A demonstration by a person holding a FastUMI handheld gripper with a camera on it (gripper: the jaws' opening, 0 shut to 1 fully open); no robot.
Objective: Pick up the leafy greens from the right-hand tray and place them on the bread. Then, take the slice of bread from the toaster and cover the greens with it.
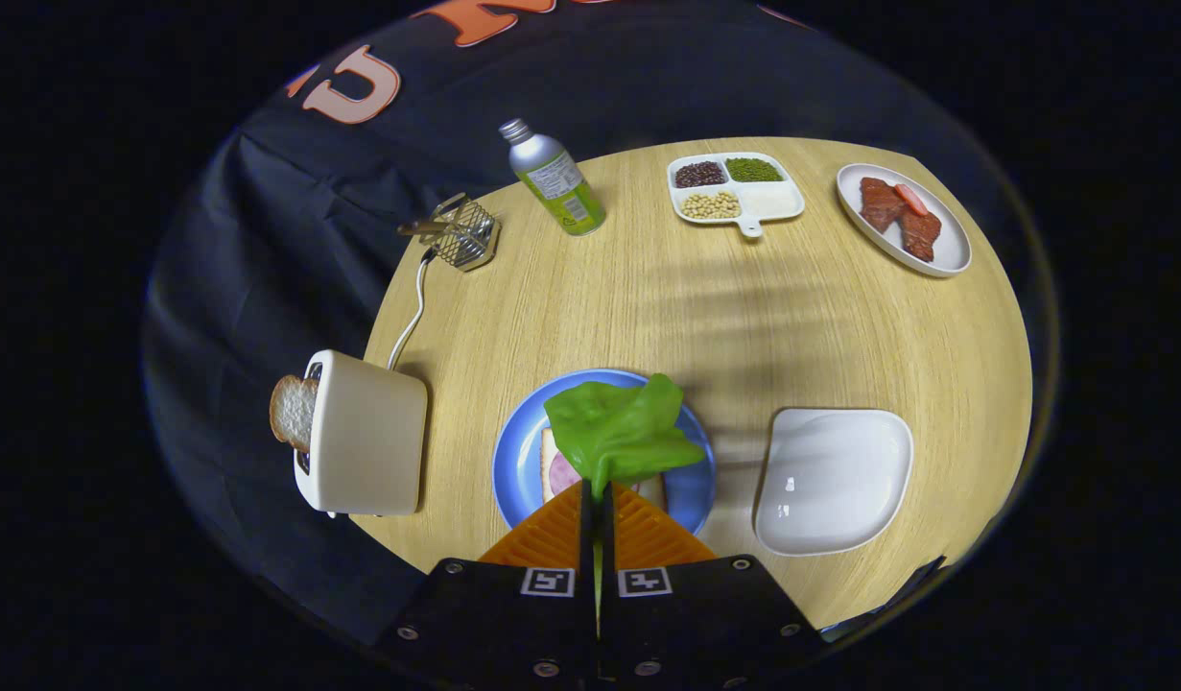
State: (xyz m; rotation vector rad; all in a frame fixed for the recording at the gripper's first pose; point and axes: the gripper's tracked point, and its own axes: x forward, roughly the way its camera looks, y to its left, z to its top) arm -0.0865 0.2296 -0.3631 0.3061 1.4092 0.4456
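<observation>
The hand-held gripper (598,491) is clenched on the stem end of the greens (621,432); both fingers press together on it, with no gap between them. The leaf hangs just ahead of the fingertips, over the blue plate (513,461). On this plate lies the bread (550,465) with a pink slice on top, perhaps ham, but the leaf and the fingers hide most of it. The white tray (833,480) stands just right of the plate and holds nothing now. The toaster (365,446) stands left of the plate, with the second slice (294,411) sticking out of its slot.

The first half of the task seems almost done; the release is what remains. The risk is in that release. The leaf is wide and soft and spreads toward the far rim of the plate, so if the fingers open here, it may land partly off the bread or slide onto the bench (705,307). A thin leaf can also stick to one pad and lift again when the gripper goes away. Later, the toaster is light and close to the bench edge, so a sideways pull on the slice could tip it.
</observation>
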